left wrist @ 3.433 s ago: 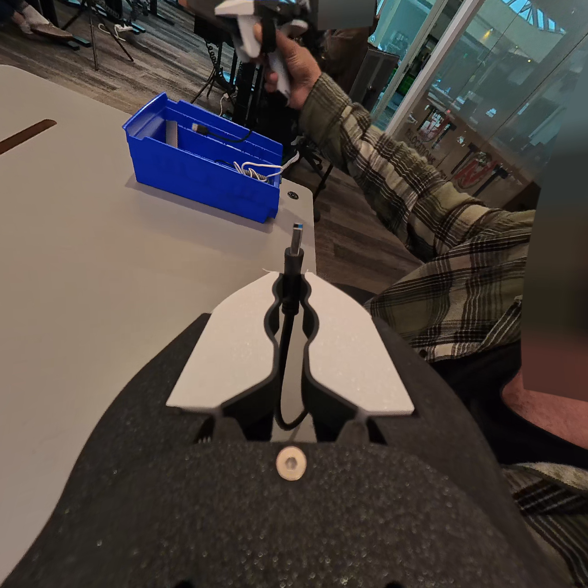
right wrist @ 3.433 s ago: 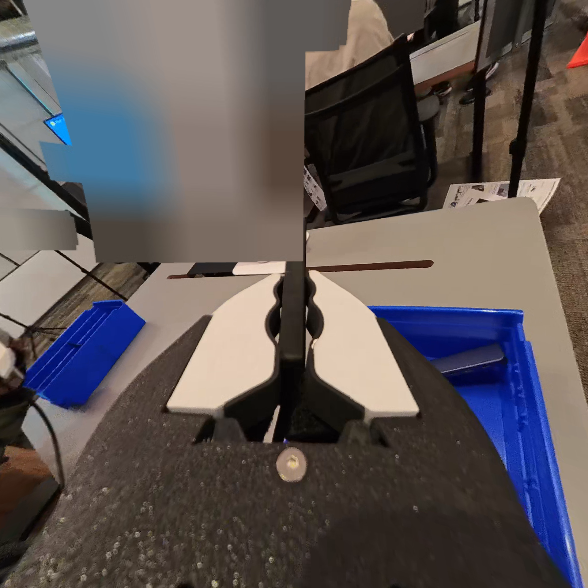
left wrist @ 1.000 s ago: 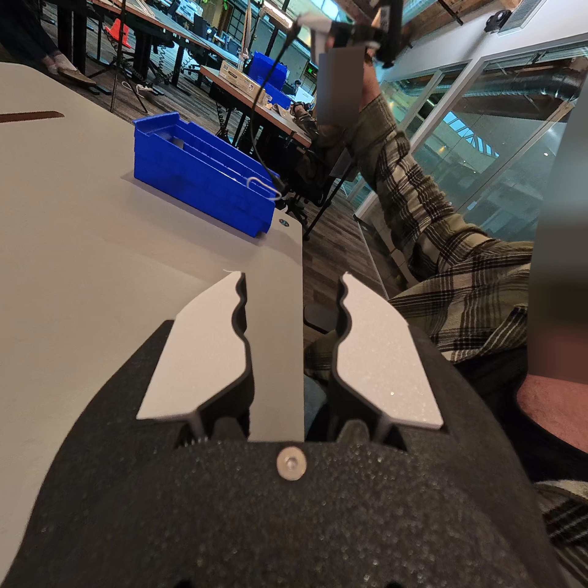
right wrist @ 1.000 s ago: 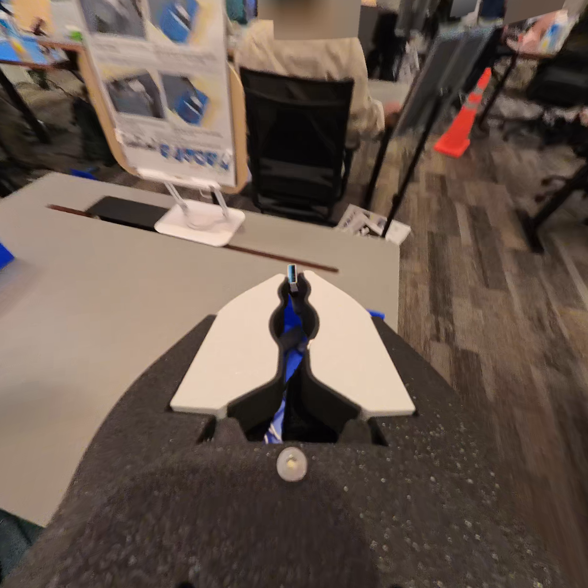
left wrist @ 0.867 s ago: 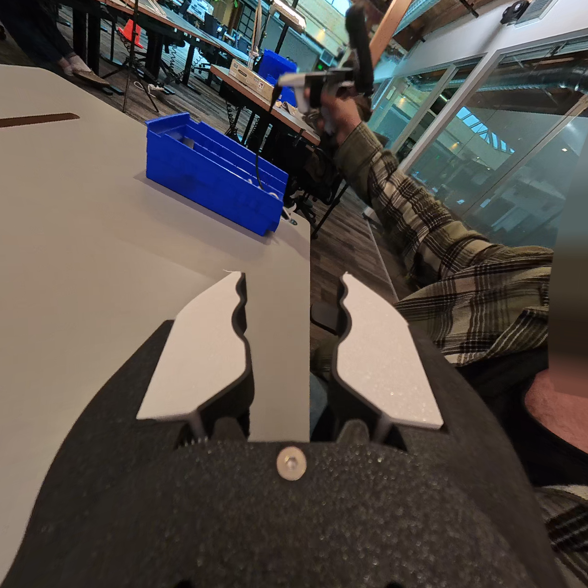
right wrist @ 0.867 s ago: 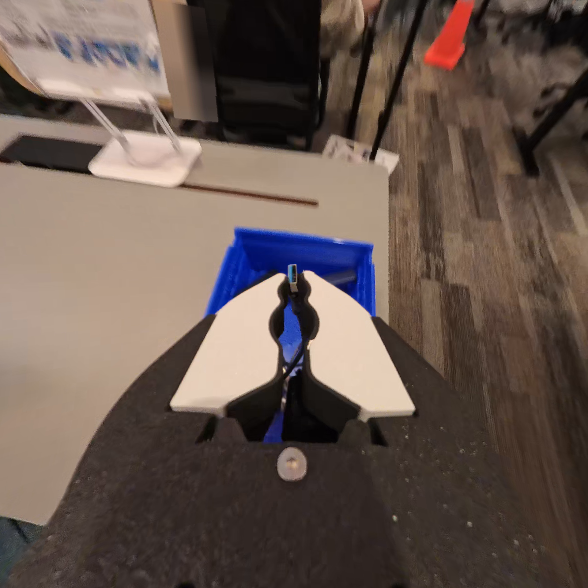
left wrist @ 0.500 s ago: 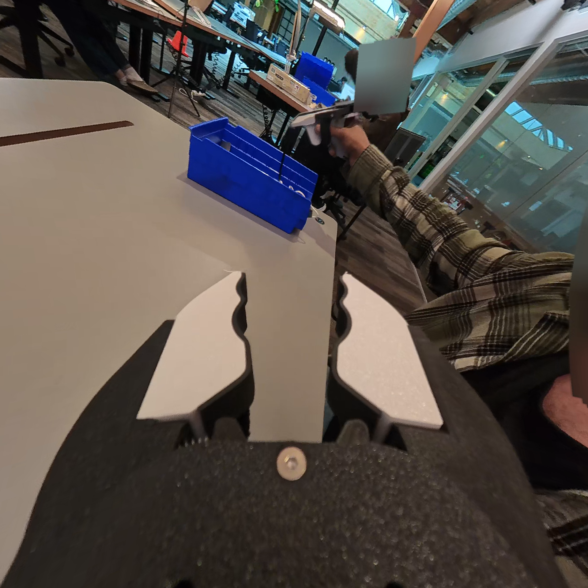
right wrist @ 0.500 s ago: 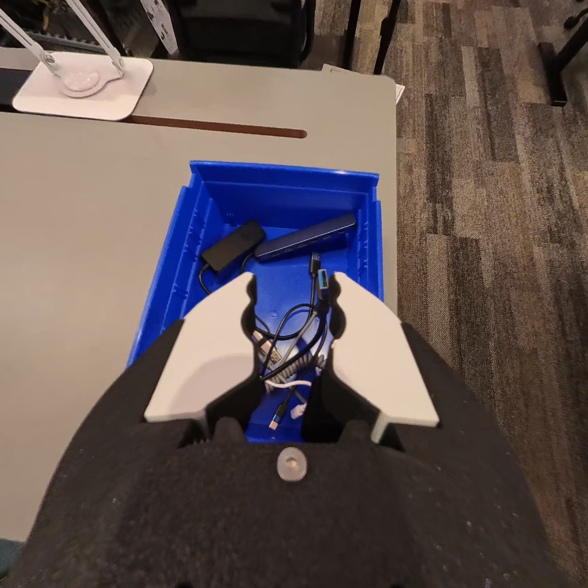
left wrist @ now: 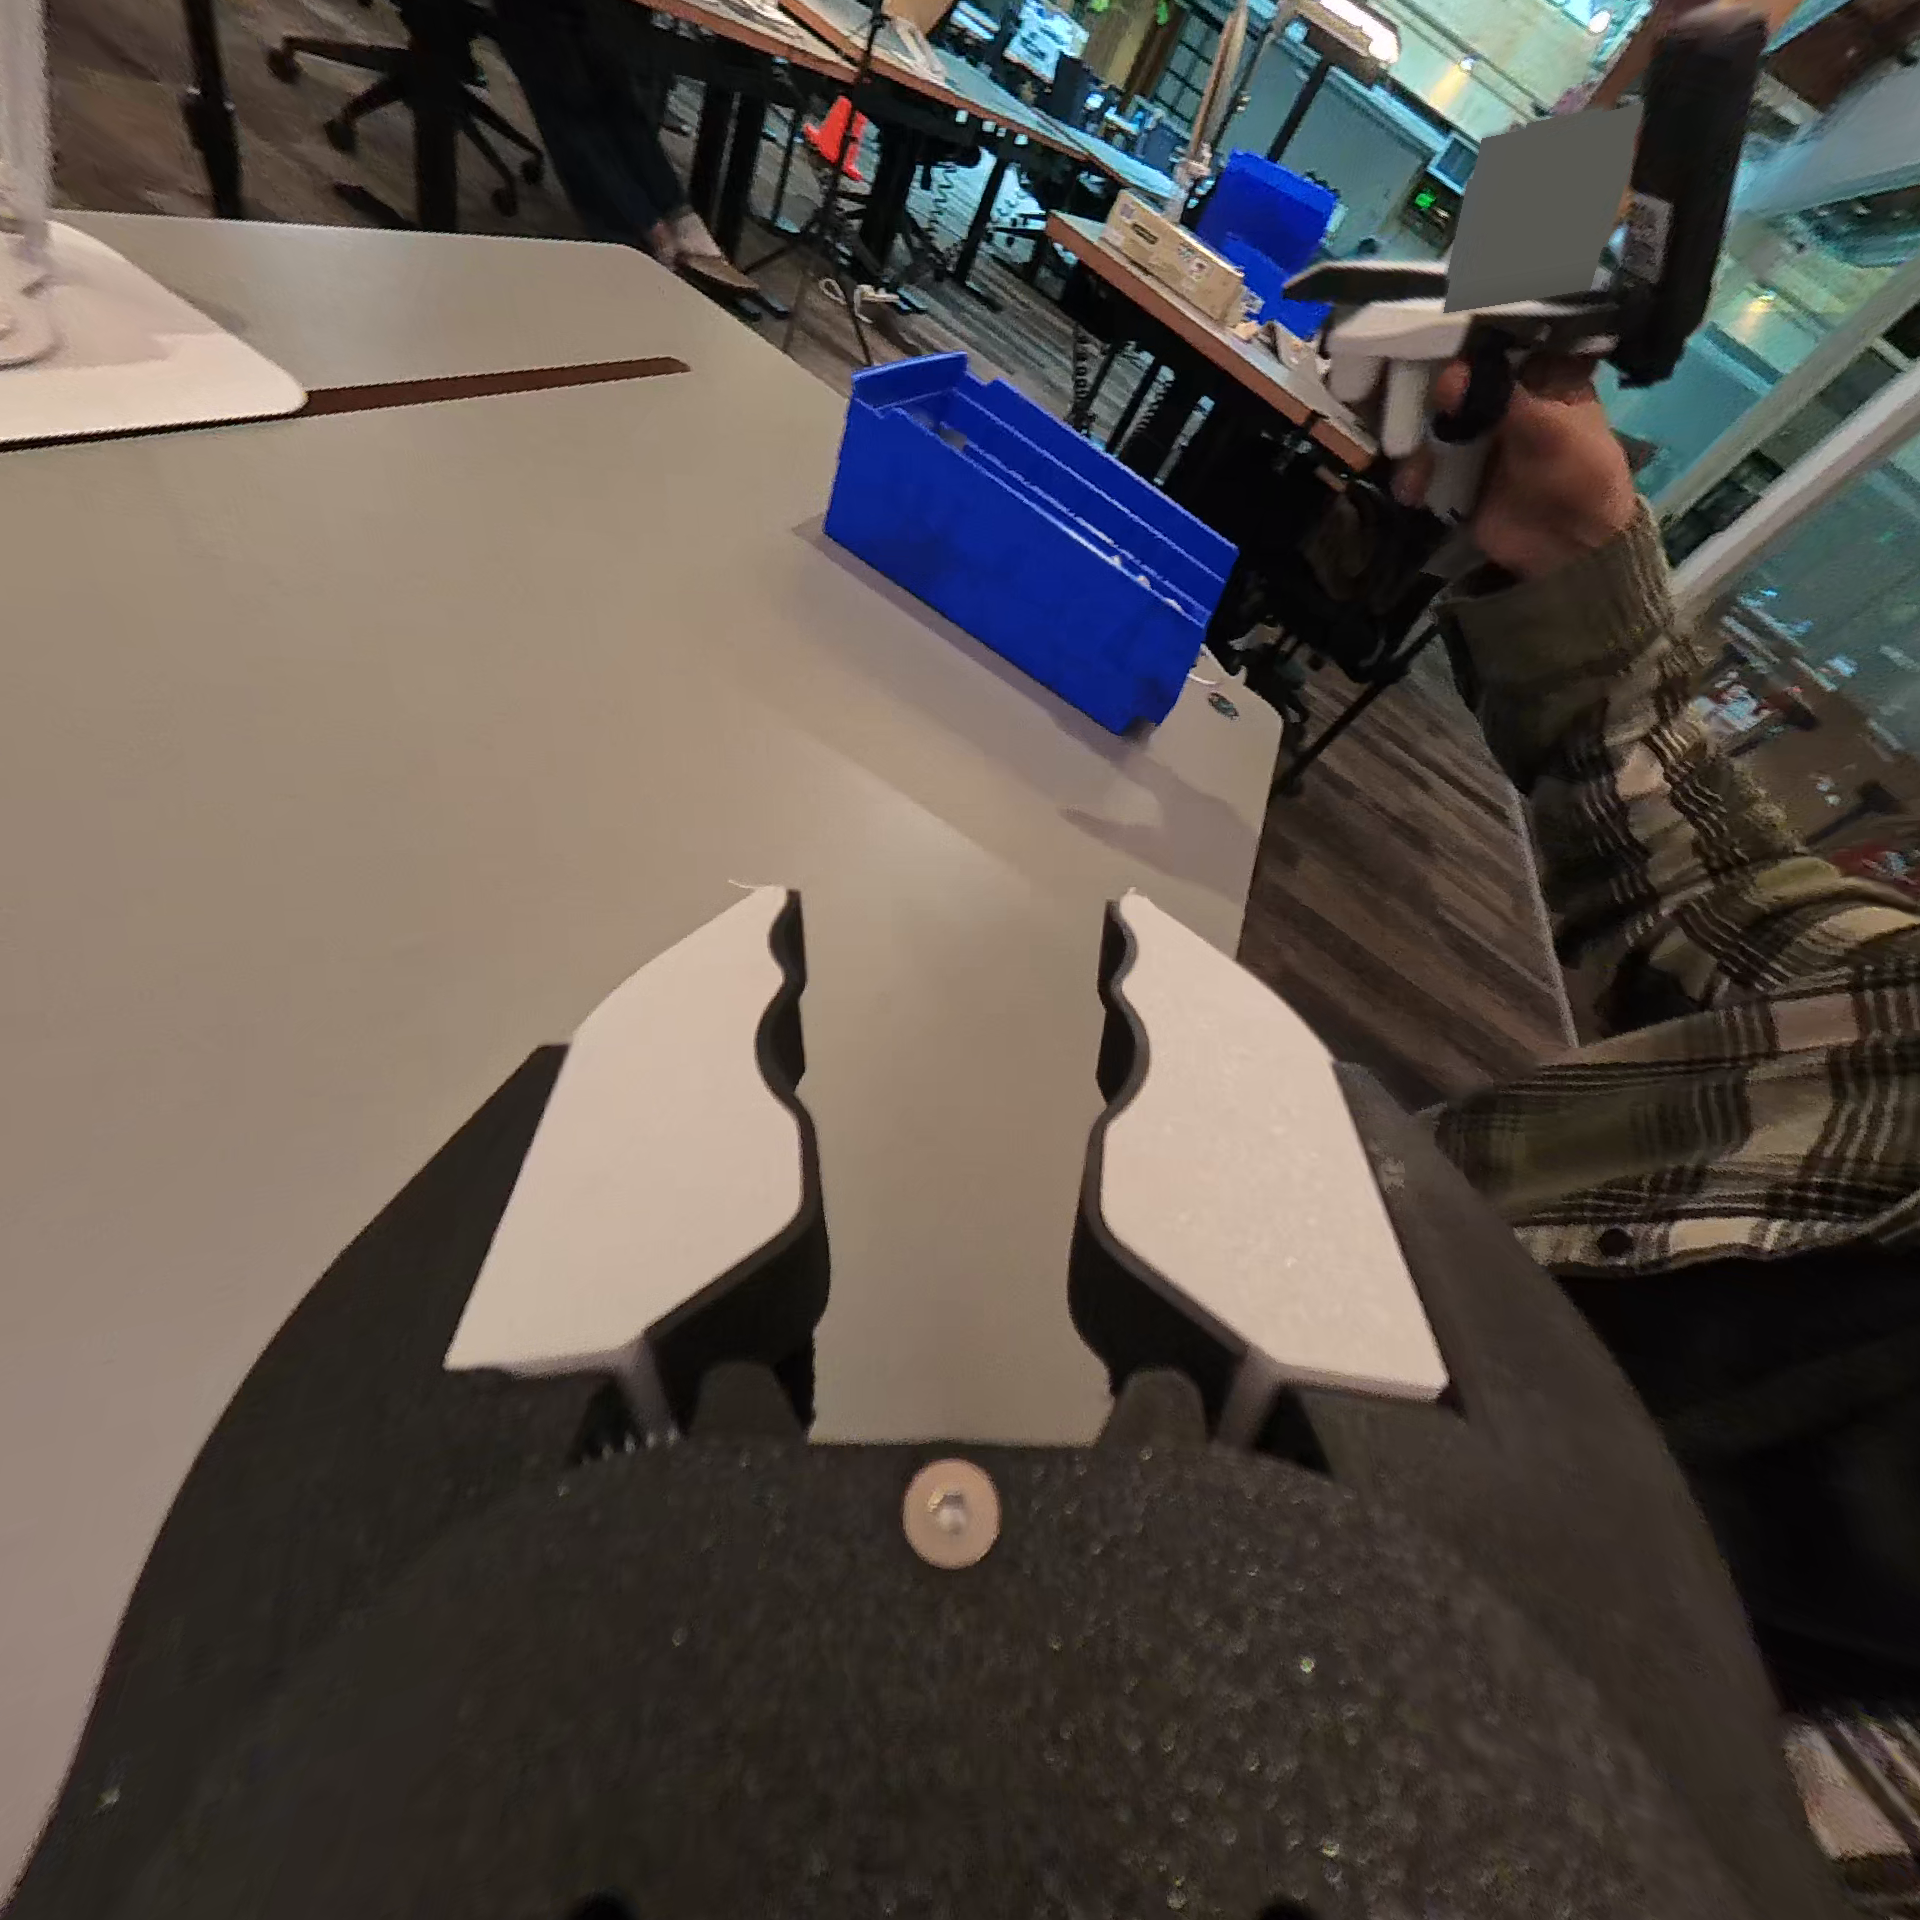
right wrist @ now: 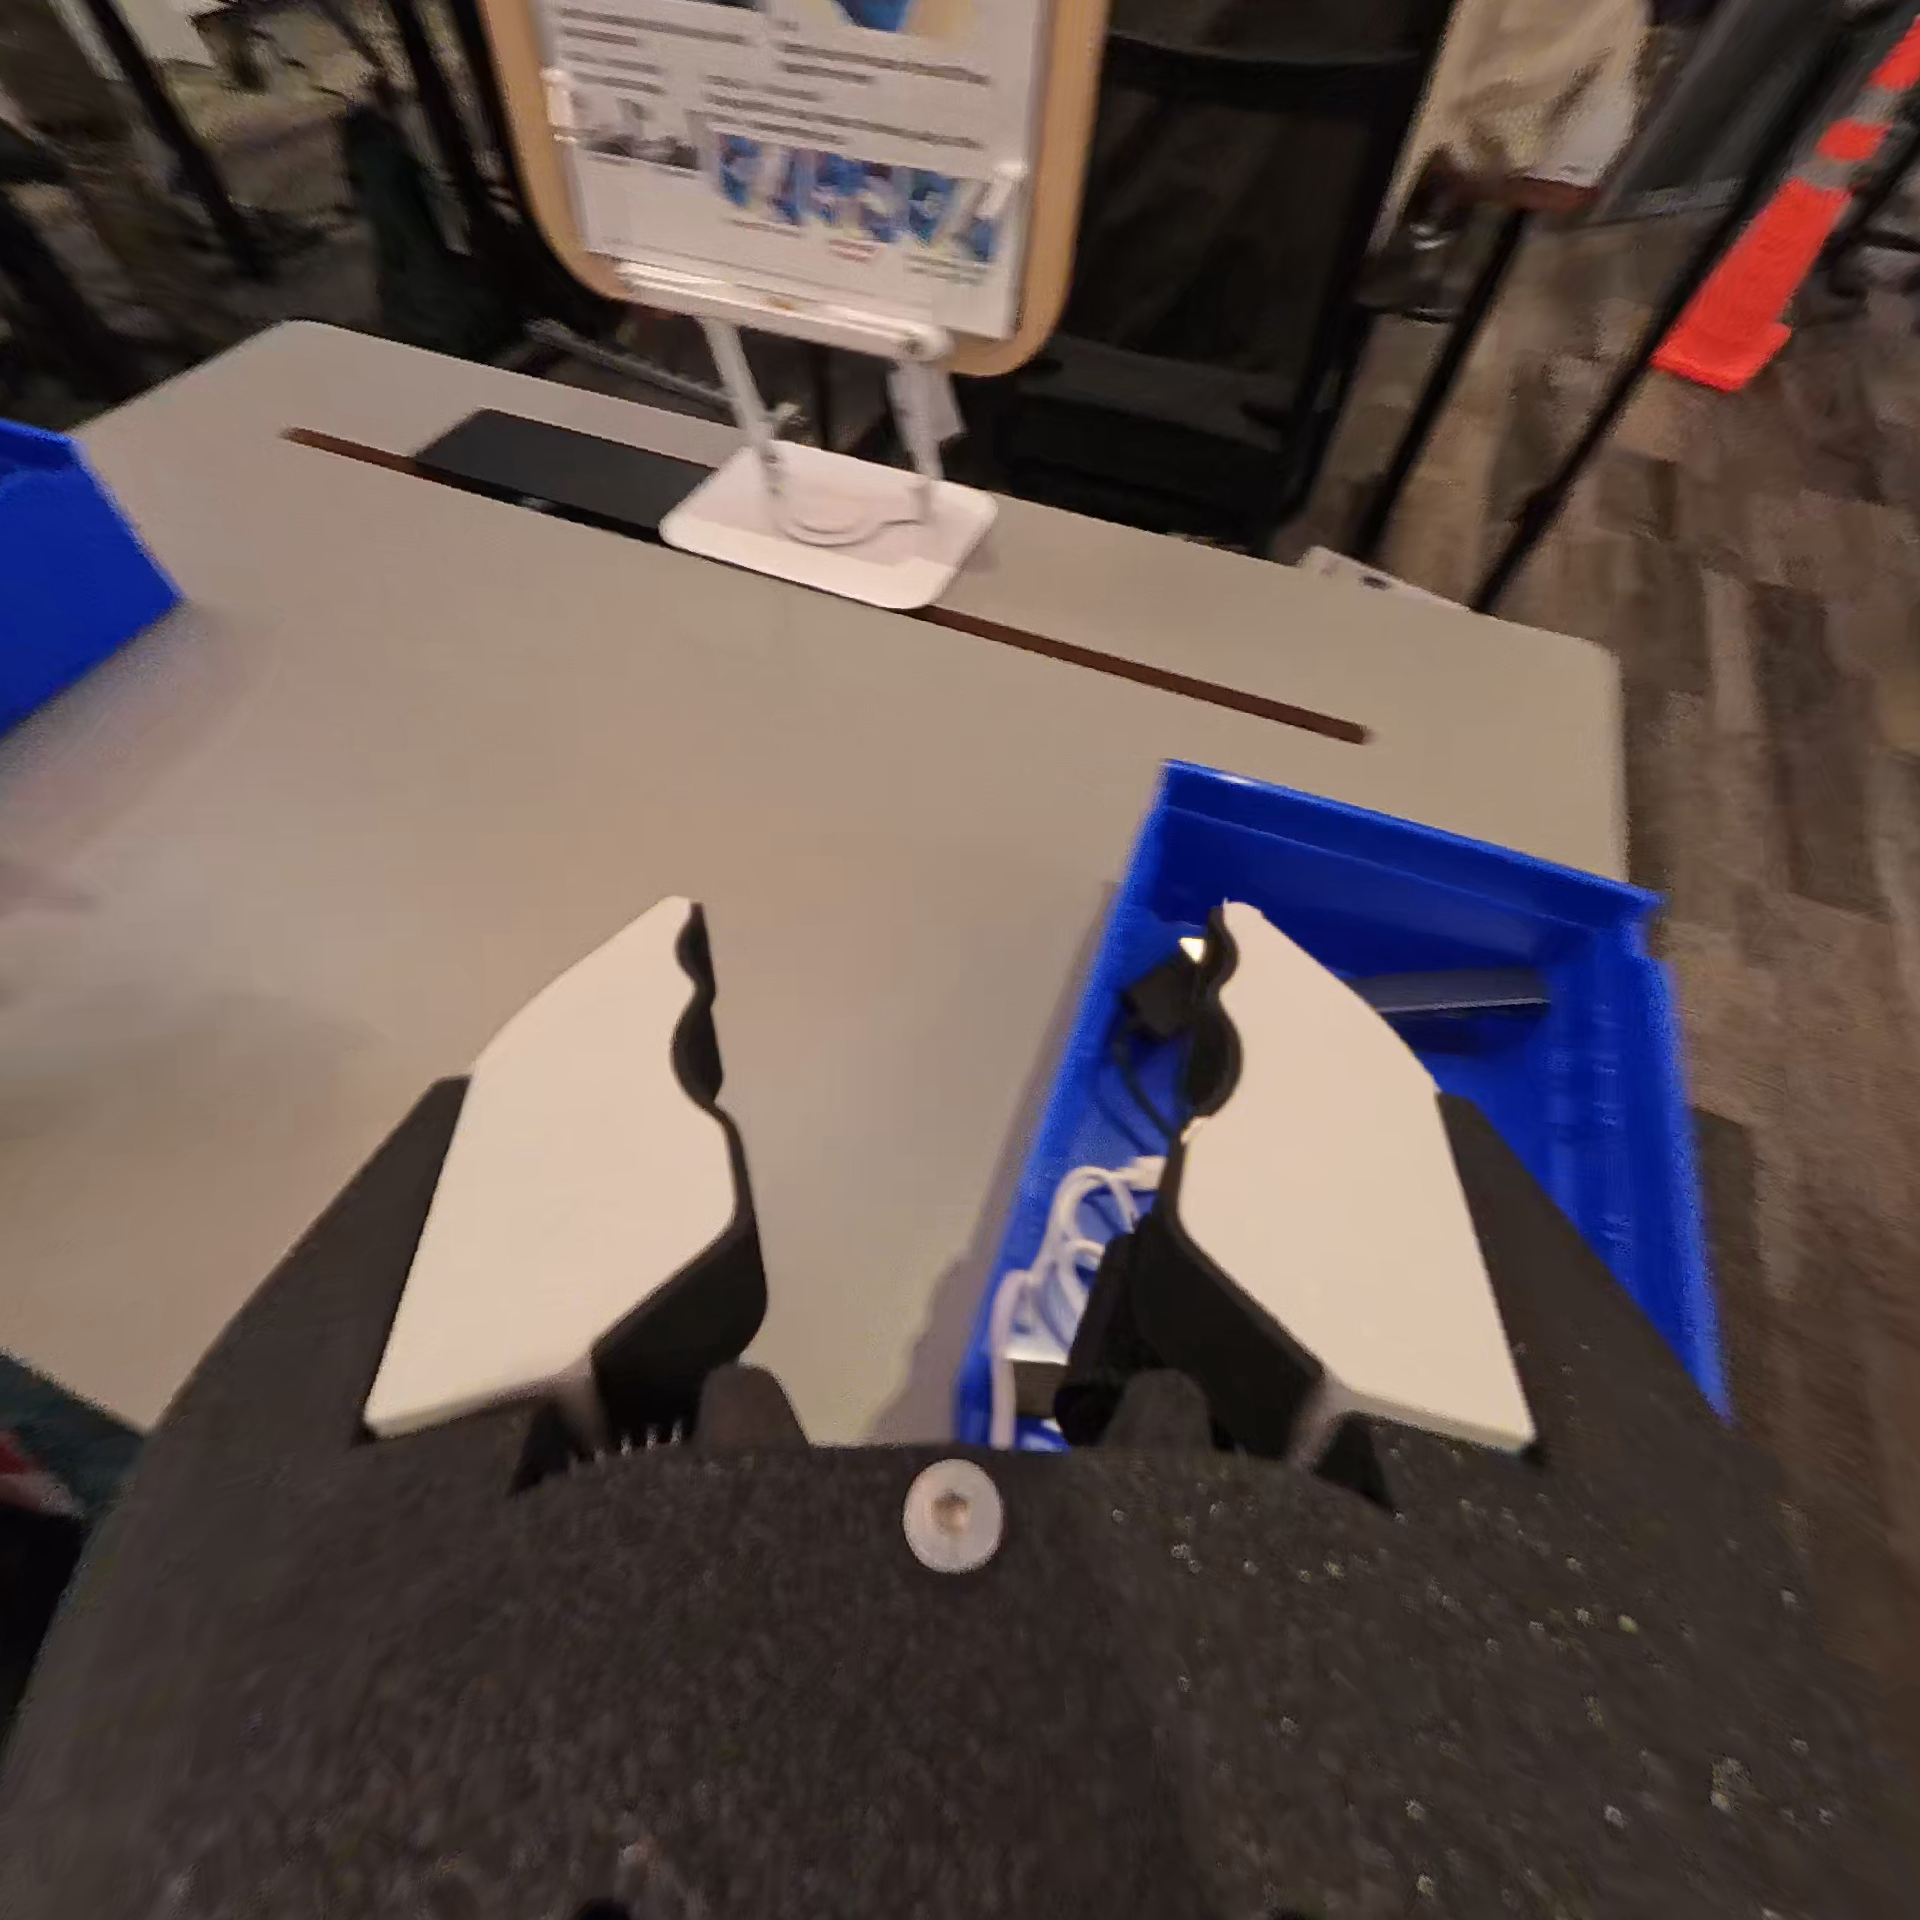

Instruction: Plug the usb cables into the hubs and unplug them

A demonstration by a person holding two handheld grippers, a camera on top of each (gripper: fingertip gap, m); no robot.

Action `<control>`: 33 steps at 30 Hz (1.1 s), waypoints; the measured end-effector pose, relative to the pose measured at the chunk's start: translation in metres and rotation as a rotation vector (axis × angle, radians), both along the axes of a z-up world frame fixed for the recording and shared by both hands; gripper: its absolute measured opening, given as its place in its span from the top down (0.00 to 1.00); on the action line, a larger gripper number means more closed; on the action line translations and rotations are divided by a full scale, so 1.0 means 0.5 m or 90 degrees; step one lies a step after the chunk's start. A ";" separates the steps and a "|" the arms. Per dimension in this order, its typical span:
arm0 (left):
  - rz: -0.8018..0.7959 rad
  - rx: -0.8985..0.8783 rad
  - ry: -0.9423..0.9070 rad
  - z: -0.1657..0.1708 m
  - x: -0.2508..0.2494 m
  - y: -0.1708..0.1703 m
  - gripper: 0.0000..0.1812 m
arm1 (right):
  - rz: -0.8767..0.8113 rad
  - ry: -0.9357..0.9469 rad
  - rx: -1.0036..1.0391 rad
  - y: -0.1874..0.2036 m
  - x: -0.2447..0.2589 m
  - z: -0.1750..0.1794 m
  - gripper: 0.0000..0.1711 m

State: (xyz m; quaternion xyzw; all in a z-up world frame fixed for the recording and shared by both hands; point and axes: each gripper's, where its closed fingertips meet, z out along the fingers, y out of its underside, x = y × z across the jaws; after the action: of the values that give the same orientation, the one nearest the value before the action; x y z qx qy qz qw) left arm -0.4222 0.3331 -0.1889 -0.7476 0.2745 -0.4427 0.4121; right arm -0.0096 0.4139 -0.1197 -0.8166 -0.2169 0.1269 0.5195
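Observation:
A blue bin (right wrist: 1621, 1049) stands at the grey table's (right wrist: 623, 790) right edge. In it lie a dark flat hub (right wrist: 1455, 1000), a small black hub with its cable (right wrist: 1155, 1006) and a white cable (right wrist: 1081, 1226). My right gripper (right wrist: 956, 914) is wide open and empty, raised above the table, its right finger over the bin. My left gripper (left wrist: 951, 904) is open and empty above the table (left wrist: 416, 727) near its right edge. From there I see the bin (left wrist: 1018, 582) farther off and the right gripper (left wrist: 1320, 317) held high beyond it.
A white stand with a printed sign (right wrist: 831, 530) and a black flat slab (right wrist: 561, 483) sit at the table's far edge. A second blue bin (right wrist: 62, 561) is at the far left. A plaid sleeve (left wrist: 1662, 935) reaches in at the right. Desks and chairs lie beyond. One gripper's finger ends stand about 45 cm off the other's. My right tips are roughly 30 cm from the dark flat hub (right wrist: 1455, 1000).
My right gripper was shut on a blue USB plug, opened over the bin and let it go, then opened wider and shifted left. My left gripper stayed open while its view swung left.

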 end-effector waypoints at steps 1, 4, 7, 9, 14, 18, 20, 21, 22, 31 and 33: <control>0.010 0.000 0.004 -0.002 -0.007 0.000 0.70 | 0.022 0.014 -0.005 -0.012 -0.030 -0.010 0.48; 0.037 0.010 -0.006 0.004 -0.028 -0.003 0.69 | 0.075 0.054 -0.008 -0.036 -0.106 -0.042 0.48; 0.073 0.022 -0.019 0.009 -0.052 -0.005 0.67 | 0.103 0.070 -0.008 -0.047 -0.158 -0.080 0.48; 0.096 0.030 -0.027 0.012 -0.067 -0.007 0.67 | 0.098 0.079 -0.009 -0.047 -0.178 -0.103 0.52; 0.145 0.047 -0.029 0.009 -0.097 -0.016 0.64 | 0.063 0.109 -0.005 -0.043 -0.194 -0.139 0.62; 0.177 0.059 -0.008 -0.001 -0.113 -0.017 0.63 | 0.029 0.108 0.003 -0.044 -0.186 -0.152 0.56; 0.197 0.062 0.007 -0.008 -0.121 -0.015 0.63 | -0.002 0.080 -0.002 -0.042 -0.176 -0.165 0.47; 0.207 0.061 0.015 -0.013 -0.125 -0.013 0.63 | -0.021 0.066 -0.008 -0.041 -0.170 -0.174 0.46; 0.215 0.059 0.021 -0.018 -0.127 -0.011 0.63 | -0.037 0.055 -0.015 -0.040 -0.167 -0.181 0.46; 0.276 -0.022 0.071 -0.115 -0.123 0.039 0.59 | -0.091 0.030 -0.084 -0.026 -0.199 -0.287 0.48; 0.314 -0.044 0.109 -0.153 -0.135 0.066 0.59 | -0.104 0.031 -0.103 -0.011 -0.208 -0.326 0.48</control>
State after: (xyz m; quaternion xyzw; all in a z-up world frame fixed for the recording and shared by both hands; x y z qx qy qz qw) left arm -0.4895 0.3660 -0.2653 -0.8401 0.1028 -0.2734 0.4571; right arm -0.1137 0.4084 -0.2825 -0.8677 -0.1259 0.1208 0.4654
